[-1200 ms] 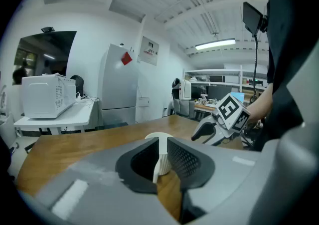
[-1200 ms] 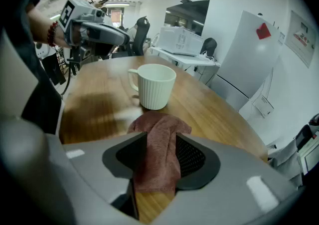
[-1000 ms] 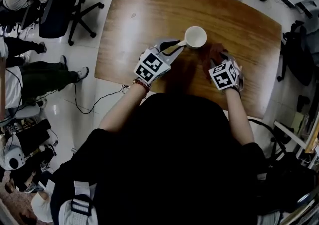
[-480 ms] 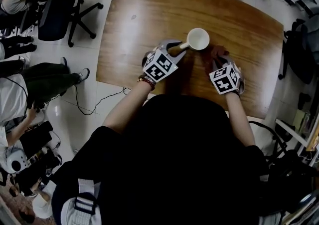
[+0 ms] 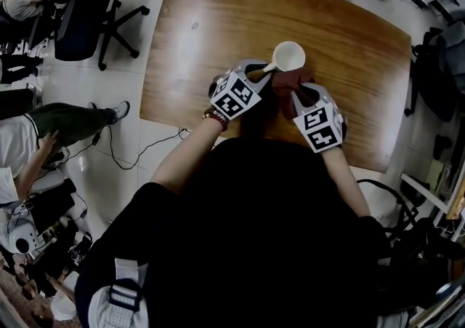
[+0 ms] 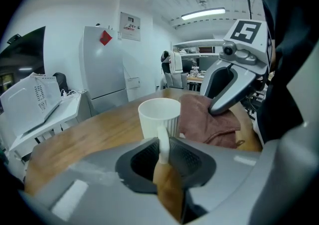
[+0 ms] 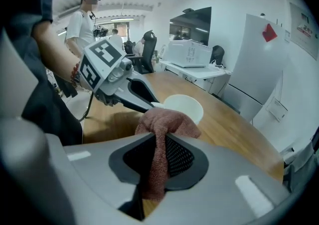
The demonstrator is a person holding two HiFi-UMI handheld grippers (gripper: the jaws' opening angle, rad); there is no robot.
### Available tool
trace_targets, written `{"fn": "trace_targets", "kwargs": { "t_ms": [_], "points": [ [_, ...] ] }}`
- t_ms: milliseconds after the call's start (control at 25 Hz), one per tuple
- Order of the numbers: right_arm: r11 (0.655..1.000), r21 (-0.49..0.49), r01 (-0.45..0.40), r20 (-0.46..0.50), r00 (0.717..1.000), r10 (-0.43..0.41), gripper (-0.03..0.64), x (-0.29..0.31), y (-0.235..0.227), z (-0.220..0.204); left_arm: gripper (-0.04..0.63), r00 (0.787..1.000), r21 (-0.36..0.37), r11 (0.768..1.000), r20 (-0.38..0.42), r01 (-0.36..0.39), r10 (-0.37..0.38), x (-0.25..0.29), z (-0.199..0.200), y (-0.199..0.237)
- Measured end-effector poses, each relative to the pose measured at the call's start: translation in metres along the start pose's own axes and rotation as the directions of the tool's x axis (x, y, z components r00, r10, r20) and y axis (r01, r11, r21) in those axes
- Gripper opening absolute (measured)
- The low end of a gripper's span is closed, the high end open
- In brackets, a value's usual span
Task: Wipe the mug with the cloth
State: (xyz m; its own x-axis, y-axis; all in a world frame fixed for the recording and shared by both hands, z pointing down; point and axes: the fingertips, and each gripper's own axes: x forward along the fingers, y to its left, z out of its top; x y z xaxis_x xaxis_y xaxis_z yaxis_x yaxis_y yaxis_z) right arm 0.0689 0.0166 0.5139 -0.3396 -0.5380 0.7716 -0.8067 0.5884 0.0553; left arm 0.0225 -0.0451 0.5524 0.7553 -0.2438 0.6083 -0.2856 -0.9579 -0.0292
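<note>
A white ribbed mug (image 5: pixel 288 56) stands on the wooden table (image 5: pixel 218 21). My left gripper (image 5: pixel 263 68) is shut on the mug's handle (image 6: pixel 163 144), with the mug (image 6: pixel 160 118) just beyond the jaws. My right gripper (image 5: pixel 296 94) has just closed on the reddish-brown cloth (image 5: pixel 288 86) and holds it lifted off the table, close to the mug's near right side. In the right gripper view the cloth (image 7: pixel 162 139) hangs pinched between the jaws, and the mug (image 7: pixel 183 107) sits right behind it. The cloth (image 6: pixel 209 121) also shows beside the mug in the left gripper view.
The table's near edge (image 5: pixel 218 126) lies under my wrists. Office chairs (image 5: pixel 87 14) and seated people (image 5: pixel 43 126) are on the floor to the left. A bag (image 5: pixel 439 72) sits at the right. A person (image 7: pixel 87 19) stands beyond the table in the right gripper view.
My right gripper has closed on the cloth, lifted it off the table and carried it left towards the mug. The left gripper keeps its hold on the handle.
</note>
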Motion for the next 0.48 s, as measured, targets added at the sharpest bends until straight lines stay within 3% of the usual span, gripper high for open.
{"fn": "trace_targets", "kwargs": {
  "t_ms": [200,480],
  "points": [
    [0.999,-0.043,-0.021,-0.014,1.0,0.02,0.061,0.015,0.011,0.013,0.071,1.0,0.001,1.0,-0.008,0.004,-0.004,0.001,0.0,-0.002],
    [0.999,-0.005,-0.031,-0.109,0.994,0.031,0.06,0.05,0.002,-0.019,0.071,1.0,0.018,1.0,-0.021,0.019,-0.018,0.0,0.003,-0.001]
  ]
}}
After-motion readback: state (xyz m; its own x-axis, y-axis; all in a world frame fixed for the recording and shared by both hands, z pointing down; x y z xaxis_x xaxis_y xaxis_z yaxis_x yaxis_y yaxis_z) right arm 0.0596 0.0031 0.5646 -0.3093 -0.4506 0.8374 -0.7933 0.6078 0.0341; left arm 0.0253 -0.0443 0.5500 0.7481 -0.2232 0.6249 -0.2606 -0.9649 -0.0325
